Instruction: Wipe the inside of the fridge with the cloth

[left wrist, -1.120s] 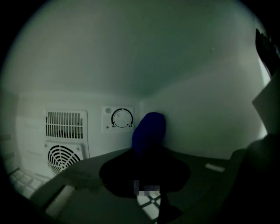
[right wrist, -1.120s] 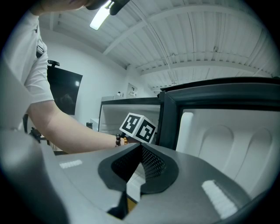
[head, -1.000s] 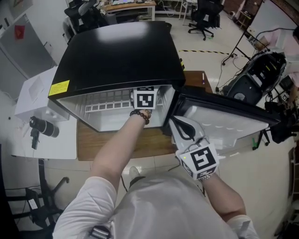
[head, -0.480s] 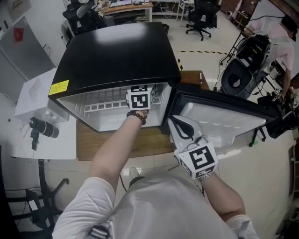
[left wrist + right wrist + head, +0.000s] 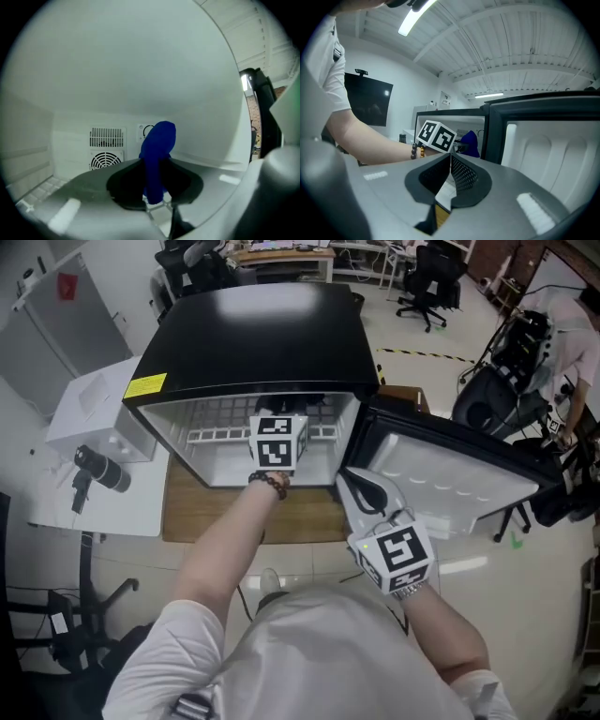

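Observation:
The black mini fridge [image 5: 253, 334] stands open, its door [image 5: 450, 479] swung out to the right. My left gripper [image 5: 154, 187] reaches inside the white compartment, shut on a blue cloth [image 5: 157, 154] that sticks up between the jaws. The cloth hangs in front of the back wall with its vents [image 5: 107, 149]; I cannot tell whether it touches a surface. In the head view only the left gripper's marker cube [image 5: 277, 442] shows at the fridge mouth. My right gripper [image 5: 361, 488] hovers before the door's hinge side, shut and empty [image 5: 450, 161]. From there the blue cloth [image 5: 469, 143] shows past the left cube.
A wire shelf [image 5: 216, 435] crosses the fridge interior. The fridge sits on a wooden board [image 5: 216, 512]. A white cabinet [image 5: 98, 418] with a black device stands to the left. Office chairs [image 5: 431, 277] and a person [image 5: 562, 324] are farther back and to the right.
My left gripper has slid leftward inside the fridge with the blue cloth. The right gripper has stayed where it was.

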Demonstrator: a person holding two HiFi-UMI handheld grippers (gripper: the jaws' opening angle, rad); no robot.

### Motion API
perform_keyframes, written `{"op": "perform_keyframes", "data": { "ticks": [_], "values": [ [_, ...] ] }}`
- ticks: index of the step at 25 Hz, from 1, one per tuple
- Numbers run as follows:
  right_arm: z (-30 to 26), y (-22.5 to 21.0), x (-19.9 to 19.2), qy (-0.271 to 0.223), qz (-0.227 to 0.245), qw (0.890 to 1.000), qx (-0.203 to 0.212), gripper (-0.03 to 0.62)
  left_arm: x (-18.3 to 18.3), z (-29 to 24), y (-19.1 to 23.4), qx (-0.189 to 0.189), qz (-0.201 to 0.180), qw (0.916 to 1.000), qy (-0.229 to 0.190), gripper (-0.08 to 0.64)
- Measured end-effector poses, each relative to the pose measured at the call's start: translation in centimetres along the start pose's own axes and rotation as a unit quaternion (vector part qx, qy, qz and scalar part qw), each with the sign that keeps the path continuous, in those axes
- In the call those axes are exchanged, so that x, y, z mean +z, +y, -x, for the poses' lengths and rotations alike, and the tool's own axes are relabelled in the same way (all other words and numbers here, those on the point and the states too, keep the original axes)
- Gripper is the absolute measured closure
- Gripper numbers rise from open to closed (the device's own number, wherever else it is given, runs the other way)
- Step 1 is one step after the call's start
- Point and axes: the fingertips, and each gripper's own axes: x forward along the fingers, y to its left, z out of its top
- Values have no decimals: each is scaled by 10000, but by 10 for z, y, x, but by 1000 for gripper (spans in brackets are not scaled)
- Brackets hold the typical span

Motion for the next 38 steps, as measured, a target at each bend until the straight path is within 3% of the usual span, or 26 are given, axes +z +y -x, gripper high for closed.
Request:
{"op": "perform_keyframes", "data": {
  "ticks": [10,24,31,38],
  "values": [
    [-15,19,2,32,32,9990,455,562,-9,73,0,6,-329,9994,-58,486],
    [-46,48,-10,176,104,9914,1296,455,-24,173,-19,-915,-646,9931,-341,485],
    [-52,71,-18,259,21,9803,1958,398,-39,211,-30,-1388,-636,9882,-140,483],
    [-70,105,-22,391,-111,9611,2731,396,-51,233,-23,-1891,-652,9798,78,482]
  ]
}}
